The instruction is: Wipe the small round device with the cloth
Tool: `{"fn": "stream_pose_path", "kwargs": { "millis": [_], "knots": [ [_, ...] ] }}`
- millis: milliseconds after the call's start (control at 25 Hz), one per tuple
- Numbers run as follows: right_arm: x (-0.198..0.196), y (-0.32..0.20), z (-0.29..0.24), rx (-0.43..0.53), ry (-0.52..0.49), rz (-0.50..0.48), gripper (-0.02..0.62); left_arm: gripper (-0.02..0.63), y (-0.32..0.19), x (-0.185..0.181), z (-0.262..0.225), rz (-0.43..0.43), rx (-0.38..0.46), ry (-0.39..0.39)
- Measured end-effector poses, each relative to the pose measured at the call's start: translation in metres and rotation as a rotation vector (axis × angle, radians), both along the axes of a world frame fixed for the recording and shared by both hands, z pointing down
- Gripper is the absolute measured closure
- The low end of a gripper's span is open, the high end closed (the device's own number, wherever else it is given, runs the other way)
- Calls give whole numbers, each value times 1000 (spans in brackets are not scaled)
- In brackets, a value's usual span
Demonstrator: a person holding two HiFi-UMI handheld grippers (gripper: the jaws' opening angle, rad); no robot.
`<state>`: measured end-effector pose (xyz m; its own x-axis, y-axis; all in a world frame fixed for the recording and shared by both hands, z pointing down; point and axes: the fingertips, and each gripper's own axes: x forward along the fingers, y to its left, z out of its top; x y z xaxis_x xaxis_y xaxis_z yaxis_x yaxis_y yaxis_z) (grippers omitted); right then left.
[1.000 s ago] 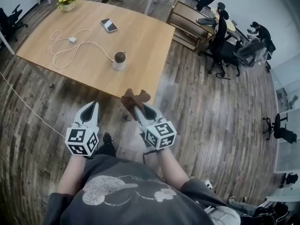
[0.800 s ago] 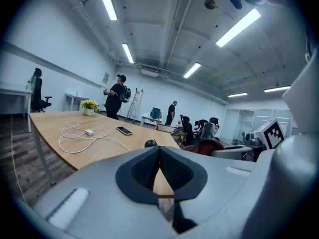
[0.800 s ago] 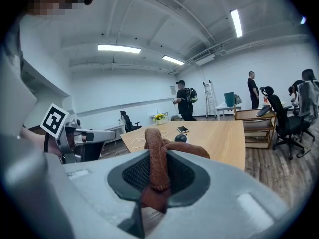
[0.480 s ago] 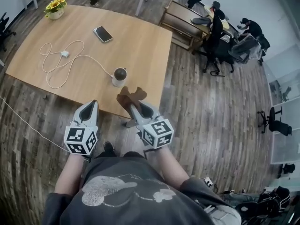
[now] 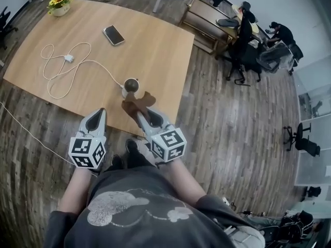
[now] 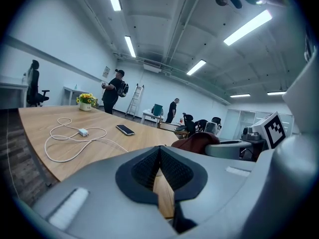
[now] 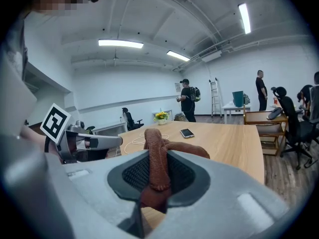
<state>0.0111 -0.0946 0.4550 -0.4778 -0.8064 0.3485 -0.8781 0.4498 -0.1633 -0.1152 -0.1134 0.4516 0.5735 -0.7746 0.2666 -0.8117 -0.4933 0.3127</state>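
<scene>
The small round device [image 5: 131, 85], a white cylinder with a dark top, stands near the front edge of the wooden table [image 5: 155, 50]. My right gripper [image 5: 143, 117] is shut on a brown cloth [image 5: 137, 103], which hangs just in front of the device, with no contact that I can see. In the right gripper view the cloth [image 7: 157, 163] is pinched between the jaws and bunches above them. My left gripper [image 5: 96, 119] is shut on nothing, at the table's front edge left of the device. I cannot make out the device in either gripper view.
A white cable [image 5: 67, 66] with a plug loops across the table to the device. A phone [image 5: 113, 35] and a pot of yellow flowers [image 5: 60, 1] lie farther back. Office chairs [image 5: 243, 45] and seated people [image 5: 279, 32] are to the right, on wooden floor.
The table has come closer. Both grippers now reach its front edge, and the cloth has moved up to just in front of the device.
</scene>
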Motion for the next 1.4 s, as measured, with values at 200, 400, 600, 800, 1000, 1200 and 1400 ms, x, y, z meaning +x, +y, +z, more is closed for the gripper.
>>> {"fn": "stream_pose_path", "kwargs": {
  "millis": [200, 400, 600, 800, 1000, 1200, 1400],
  "knots": [
    [-3, -30, -5, 17, -4, -64, 531, 586, -19, 9, -8, -32, 18, -5],
    [-11, -59, -10, 34, -2, -139, 531, 586, -33, 18, -17, -64, 48, -14],
    [-21, -84, 0, 13, 18, -216, 531, 586, -44, 22, -13, -98, 41, -16],
    [-23, -101, 24, -49, 41, -247, 531, 586, -54, 19, -10, -146, 32, -11],
    [-11, -100, 39, -79, 16, -227, 531, 586, -61, 14, 0, -167, 12, -25],
    [20, -94, 52, -117, 9, -173, 531, 586, -64, 22, 8, -156, -10, -32],
    [51, -87, 65, -146, 14, -101, 531, 586, -63, 39, 11, -123, -17, -31]
  ]
}}
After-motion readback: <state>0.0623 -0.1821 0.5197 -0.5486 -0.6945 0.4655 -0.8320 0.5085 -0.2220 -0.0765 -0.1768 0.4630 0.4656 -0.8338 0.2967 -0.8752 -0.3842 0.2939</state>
